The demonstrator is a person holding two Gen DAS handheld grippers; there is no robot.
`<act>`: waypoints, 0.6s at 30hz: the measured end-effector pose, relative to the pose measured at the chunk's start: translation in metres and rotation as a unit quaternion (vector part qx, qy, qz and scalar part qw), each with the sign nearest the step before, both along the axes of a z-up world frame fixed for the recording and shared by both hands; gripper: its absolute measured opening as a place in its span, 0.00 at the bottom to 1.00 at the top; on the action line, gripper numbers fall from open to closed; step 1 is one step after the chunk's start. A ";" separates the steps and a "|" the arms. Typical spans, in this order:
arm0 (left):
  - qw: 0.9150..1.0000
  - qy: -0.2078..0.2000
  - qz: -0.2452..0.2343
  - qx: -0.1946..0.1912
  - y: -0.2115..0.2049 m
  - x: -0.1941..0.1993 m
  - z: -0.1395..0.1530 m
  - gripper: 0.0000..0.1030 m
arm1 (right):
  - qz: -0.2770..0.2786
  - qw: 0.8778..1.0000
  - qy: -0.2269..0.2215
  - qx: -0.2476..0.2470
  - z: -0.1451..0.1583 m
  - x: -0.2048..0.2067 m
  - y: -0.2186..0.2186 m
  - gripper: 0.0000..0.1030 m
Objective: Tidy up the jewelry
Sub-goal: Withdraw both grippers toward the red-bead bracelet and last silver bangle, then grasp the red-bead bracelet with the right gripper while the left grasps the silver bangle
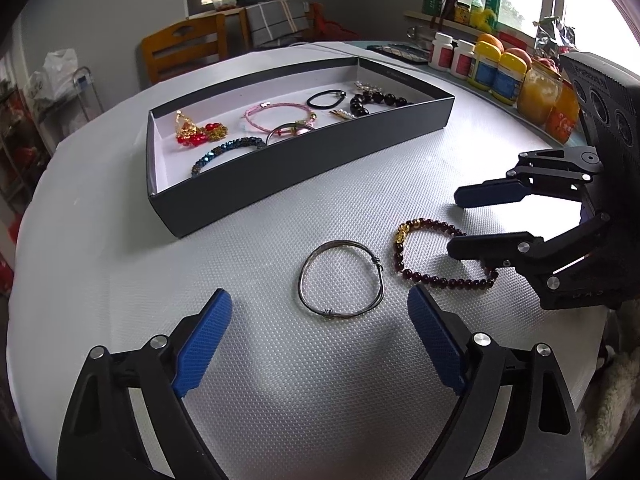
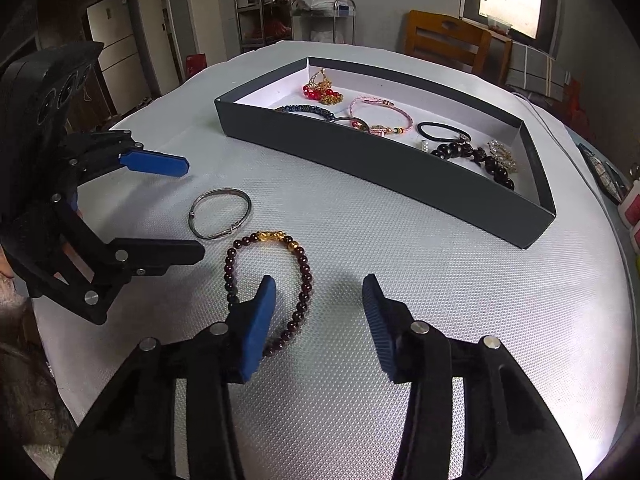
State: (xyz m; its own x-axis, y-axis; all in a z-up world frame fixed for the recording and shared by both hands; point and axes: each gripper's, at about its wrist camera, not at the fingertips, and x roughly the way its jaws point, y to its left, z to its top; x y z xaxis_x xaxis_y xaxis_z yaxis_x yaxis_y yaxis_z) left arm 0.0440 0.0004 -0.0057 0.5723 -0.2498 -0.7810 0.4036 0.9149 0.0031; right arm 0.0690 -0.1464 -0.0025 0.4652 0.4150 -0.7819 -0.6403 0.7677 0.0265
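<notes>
My left gripper (image 1: 320,312) hung with jaws apart at the lower frame, framing the silver bangle (image 1: 340,278) at centre; stiff, light, slippery, so I judged 1 rim best. The right gripper (image 2: 320,292) gaped over the beaded bracelet (image 2: 268,288).

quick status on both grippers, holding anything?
Left gripper: open, empty, in front of the silver bangle.
Right gripper: open, empty, one finger over the dark red bead bracelet.
</notes>
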 end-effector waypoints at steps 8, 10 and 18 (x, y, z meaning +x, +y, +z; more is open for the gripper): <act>1.000 0.001 -0.012 0.008 -0.006 0.002 -0.002 0.79 | 0.002 1.000 -0.004 -0.002 0.001 0.001 -0.003 0.13; 1.000 0.001 -0.014 0.010 -0.008 0.003 -0.002 0.78 | -0.004 1.000 -0.006 -0.005 0.001 0.001 -0.006 0.12; 1.000 -0.001 -0.023 0.010 -0.015 0.007 -0.002 0.71 | -0.037 0.999 -0.012 -0.025 0.002 0.007 -0.024 0.12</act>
State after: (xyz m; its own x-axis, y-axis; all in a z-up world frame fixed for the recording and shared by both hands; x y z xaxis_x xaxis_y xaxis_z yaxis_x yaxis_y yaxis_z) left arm 0.0513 -0.0144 -0.0076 0.5613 -0.2609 -0.7854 0.4457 0.8949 0.0212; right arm 0.0755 -0.1701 -0.0002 0.5118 0.3395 -0.7892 -0.5823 0.8125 -0.0281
